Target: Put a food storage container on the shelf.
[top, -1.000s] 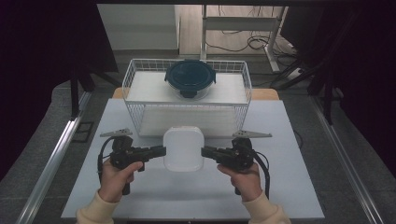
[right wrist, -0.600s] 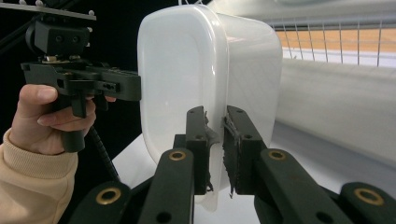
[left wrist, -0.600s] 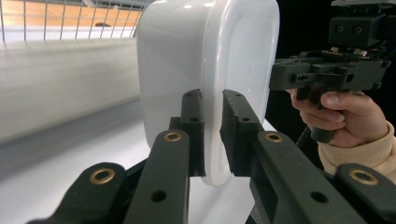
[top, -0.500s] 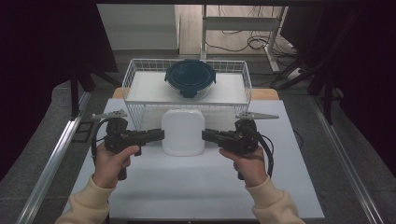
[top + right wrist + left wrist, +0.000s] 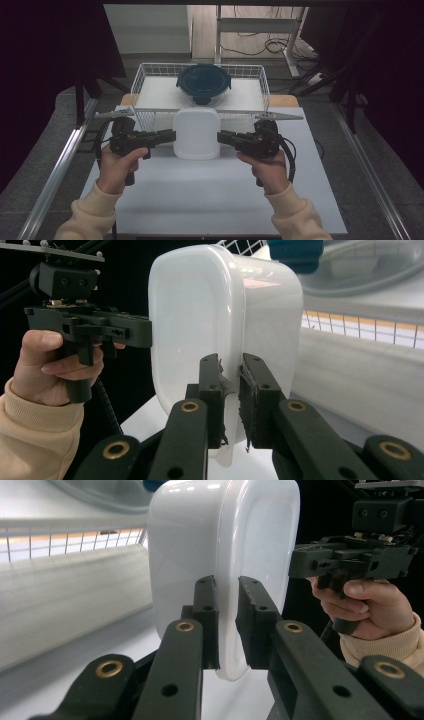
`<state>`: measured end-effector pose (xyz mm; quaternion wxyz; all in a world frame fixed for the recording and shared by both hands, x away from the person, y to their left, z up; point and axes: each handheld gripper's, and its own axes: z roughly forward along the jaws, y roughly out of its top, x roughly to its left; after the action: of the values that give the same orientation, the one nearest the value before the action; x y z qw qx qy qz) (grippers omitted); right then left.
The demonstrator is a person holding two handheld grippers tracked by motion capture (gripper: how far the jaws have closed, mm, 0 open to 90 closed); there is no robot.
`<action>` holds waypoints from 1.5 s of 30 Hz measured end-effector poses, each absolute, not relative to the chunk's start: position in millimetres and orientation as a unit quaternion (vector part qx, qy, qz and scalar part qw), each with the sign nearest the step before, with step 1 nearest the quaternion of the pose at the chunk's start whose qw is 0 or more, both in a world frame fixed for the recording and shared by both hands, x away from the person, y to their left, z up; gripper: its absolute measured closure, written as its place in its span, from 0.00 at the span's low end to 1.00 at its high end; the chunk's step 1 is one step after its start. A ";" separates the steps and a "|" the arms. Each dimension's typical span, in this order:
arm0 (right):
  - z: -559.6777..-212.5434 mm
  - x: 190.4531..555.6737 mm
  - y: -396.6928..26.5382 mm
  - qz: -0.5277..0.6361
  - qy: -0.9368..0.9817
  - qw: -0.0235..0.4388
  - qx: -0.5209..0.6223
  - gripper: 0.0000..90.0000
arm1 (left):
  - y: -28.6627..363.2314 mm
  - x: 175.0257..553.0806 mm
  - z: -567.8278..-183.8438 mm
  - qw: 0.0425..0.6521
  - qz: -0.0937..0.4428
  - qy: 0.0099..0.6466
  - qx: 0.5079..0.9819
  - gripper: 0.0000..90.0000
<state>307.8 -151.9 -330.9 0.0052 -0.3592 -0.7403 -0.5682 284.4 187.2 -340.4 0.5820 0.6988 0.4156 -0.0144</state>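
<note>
There is one white tub (image 5: 196,132). It is held up over the far middle of the table (image 5: 200,200). There are two grippers, the left gripper (image 5: 167,136) and the right gripper (image 5: 225,137), one at each side of the tub. Two hands hold them. There is one wire basket (image 5: 142,82) at the far edge. Inside it sits one round box with a dark blue lid (image 5: 203,83).

I am working in what looks like a lab or test room: my white table (image 5: 210,200) stands between metal rails (image 5: 55,170), black curtains (image 5: 45,65) hang on both sides, and loose cables (image 5: 260,47) lie on the bare floor past the table's far edge.
</note>
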 end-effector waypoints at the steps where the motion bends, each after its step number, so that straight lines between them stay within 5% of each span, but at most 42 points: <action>1: -325.9 308.9 -152.0 -0.569 -0.740 0.003 -0.358 0.89 | 187.2 286.4 -335.2 0.582 -0.011 0.413 0.700 0.89; 20: -266.6 338.2 -144.7 -0.577 -0.742 -0.014 -0.340 0.89 | 196.2 315.9 -281.2 0.593 -0.001 0.399 0.700 0.89; 31: -233.6 379.6 -141.9 -0.574 -0.745 -0.010 -0.340 0.89 | 201.0 365.6 -250.5 0.595 -0.021 0.401 0.696 0.89; 45: -223.9 424.9 -144.6 -0.562 -0.739 0.016 -0.372 0.89 | 195.4 408.2 -239.9 0.578 -0.034 0.424 0.697 0.89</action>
<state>424.9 -144.6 -223.9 0.0157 -0.3720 -0.7386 -0.5620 408.2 195.4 -239.9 0.5777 0.6967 0.4239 -0.0341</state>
